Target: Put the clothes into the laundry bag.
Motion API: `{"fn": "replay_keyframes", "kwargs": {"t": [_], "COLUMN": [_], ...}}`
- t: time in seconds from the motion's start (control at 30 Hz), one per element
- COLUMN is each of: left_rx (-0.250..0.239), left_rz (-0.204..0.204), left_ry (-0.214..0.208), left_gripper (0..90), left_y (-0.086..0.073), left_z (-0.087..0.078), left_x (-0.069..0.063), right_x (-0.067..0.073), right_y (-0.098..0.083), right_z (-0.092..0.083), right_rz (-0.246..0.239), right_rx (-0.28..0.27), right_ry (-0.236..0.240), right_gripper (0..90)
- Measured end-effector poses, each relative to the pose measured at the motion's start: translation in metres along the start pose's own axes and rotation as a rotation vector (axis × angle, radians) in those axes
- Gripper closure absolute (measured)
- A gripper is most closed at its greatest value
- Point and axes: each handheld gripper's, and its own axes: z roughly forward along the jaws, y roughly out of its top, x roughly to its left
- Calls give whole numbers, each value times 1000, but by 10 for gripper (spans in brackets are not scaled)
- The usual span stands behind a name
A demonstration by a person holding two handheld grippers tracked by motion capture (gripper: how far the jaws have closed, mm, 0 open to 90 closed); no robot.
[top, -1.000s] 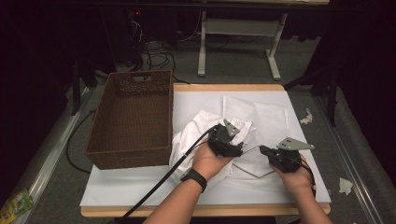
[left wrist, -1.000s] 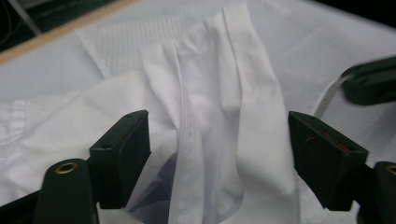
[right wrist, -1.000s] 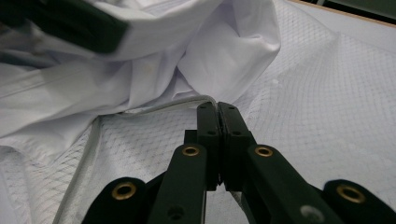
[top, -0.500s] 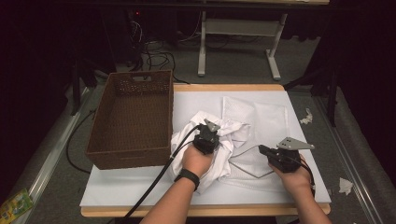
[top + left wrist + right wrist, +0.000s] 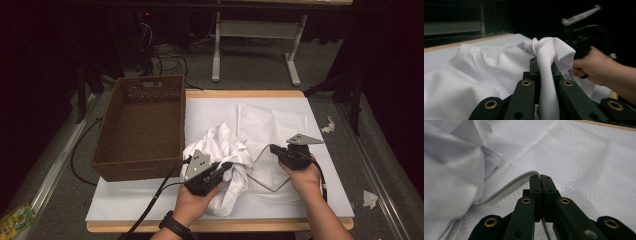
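**Q:** what's different from a second ago?

**me:** My left fingers (image 5: 227, 166) were wide open over the shirt (image 5: 225, 145). They've now snapped shut on a bunched fold of it, and you can see the cloth pinched right between them in the left gripper view (image 5: 541, 62). That hand has also dragged toward the basket (image 5: 140, 125), so the shirt is heaped up just beside the basket's right wall and not spread flat.

**Q:** and the right?

**me:** It hasn't really changed. My right fingers (image 5: 272, 148) are fully closed on the zip edge (image 5: 509, 186) of the mesh bag (image 5: 272, 122), which lies flat on the desk (image 5: 150, 200), farther from the basket than the shirt.

**Q:** so where does that leave you?

**me:** I reckon the grab part's done. I've got the shirt in one hand and the bag mouth in the other. The shirt is touching the bag's near edge but isn't inside it. Next I'd need the mouth lifted open before stuffing, or the cloth will just pile on top.
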Motion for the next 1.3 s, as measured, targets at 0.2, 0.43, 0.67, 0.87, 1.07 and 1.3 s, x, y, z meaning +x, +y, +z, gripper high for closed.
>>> {"fn": "replay_keyframes", "kwargs": {"t": [0.2, 0.43, 0.67, 0.87, 1.07, 1.3], "left_rx": [91, 263, 337, 286, 288, 216], "left_rz": [23, 11, 34, 72, 11, -14], "left_ry": [-73, -14, 219, 368, 203, 77], "left_gripper": [871, 858, 857, 866, 729, 356], "left_y": [-4, -26, -37, -17, -15, -8], "left_z": [40, 106, 139, 131, 130, 103], "left_x": [-19, -25, -4, 30, 30, 13], "right_x": [12, 27, 37, 40, 45, 42], "right_y": [7, 13, 16, 14, 18, 15], "right_z": [-10, -34, -51, -53, -42, -36], "right_rz": [-20, -45, -54, -40, -47, -29], "right_rx": [-40, -120, -167, -177, -182, -158], "right_ry": [32, 97, 137, 162, 162, 147], "right_gripper": [900, 900, 900, 900, 900, 900]}}
